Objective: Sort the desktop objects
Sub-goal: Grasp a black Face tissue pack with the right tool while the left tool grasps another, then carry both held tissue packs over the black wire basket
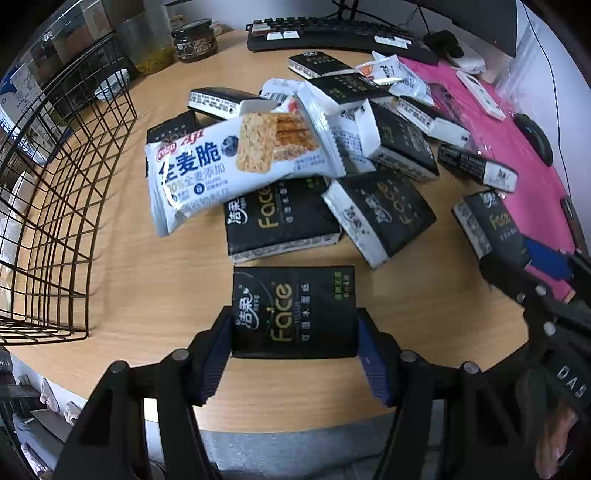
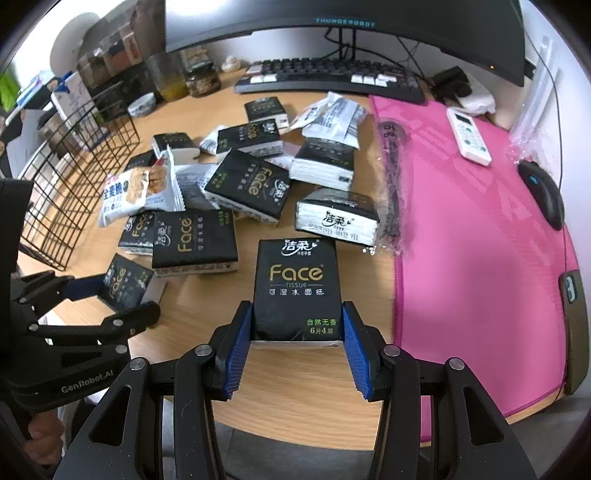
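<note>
- Two black tissue packs sit in the grippers, one each, both near the front edge of the wooden desk (image 2: 192, 295).
- Left gripper (image 1: 294, 347): its blue pads bracket one tissue pack (image 1: 293, 312) at a fairly wide spread, touching both sides; pack appears gripped, low over or on the desk.
- Right gripper (image 2: 297, 334): about half spread, pads pressed on the sides of a second tissue pack (image 2: 295, 288), label facing up, just left of the pink mat (image 2: 480, 258).
- Pile behind the two: roughly ten more black tissue packs, loose and overlapping; exact count uncertain where they stack.
- Snack bars: one blue-and-white cereal bar (image 1: 236, 162) lies on top of the pile; at least two more white wrappers are visible further back.
- Wire basket (image 1: 62, 206): stands at the left of the desk; no sorted item can be made out inside it.
- Progress, judged: early. Nearly everything remains unsorted; two packs are in hand, none seen placed.
- Surroundings: one keyboard (image 2: 328, 79), one monitor (image 2: 343, 22), one mouse (image 2: 543, 195), one remote control (image 2: 469, 136), one jar (image 2: 201, 79).
</note>
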{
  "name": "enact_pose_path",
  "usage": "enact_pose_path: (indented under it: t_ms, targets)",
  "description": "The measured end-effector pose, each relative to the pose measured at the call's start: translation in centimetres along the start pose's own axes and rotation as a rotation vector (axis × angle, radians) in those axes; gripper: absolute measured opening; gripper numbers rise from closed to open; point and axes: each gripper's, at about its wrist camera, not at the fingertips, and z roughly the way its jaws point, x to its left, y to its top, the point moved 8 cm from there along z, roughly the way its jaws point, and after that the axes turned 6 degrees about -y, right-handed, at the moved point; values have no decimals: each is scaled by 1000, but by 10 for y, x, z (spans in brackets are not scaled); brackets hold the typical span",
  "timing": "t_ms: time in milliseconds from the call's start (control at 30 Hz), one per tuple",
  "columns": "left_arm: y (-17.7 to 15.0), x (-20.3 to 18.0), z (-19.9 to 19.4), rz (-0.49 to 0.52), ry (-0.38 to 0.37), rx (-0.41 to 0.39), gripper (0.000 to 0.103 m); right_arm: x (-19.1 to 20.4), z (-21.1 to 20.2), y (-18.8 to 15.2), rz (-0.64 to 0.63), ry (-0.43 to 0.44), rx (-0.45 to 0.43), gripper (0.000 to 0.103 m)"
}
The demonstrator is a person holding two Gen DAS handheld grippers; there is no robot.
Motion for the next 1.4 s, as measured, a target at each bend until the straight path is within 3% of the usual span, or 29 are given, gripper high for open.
enact_pose_path:
  t_ms: [333,600,767,967,1167,1267,1400]
  targets:
    - [9,-3,-5,-18,-13,-34,68,0,6,0,0,4,14,47]
    - [18,3,-72,-13,-9,-169,68,15,-22,23,-40,60,-38,47]
    - [33,57,-140,-81,58,-308,68,78,-69,72,-168,205,-138,47]
    - [36,155,-167,-238,185,-339,68,184,-103,125,-358,302,-244,47]
    - [27,222,-157,-333,223,-305,68,280,-68,146,-483,366,-155,47]
    - [21,238,-148,-357,230,-282,68,301,-47,141,-511,356,-114,47]
    - [17,249,-141,-370,223,-262,68,306,-44,141,-522,332,-130,47]
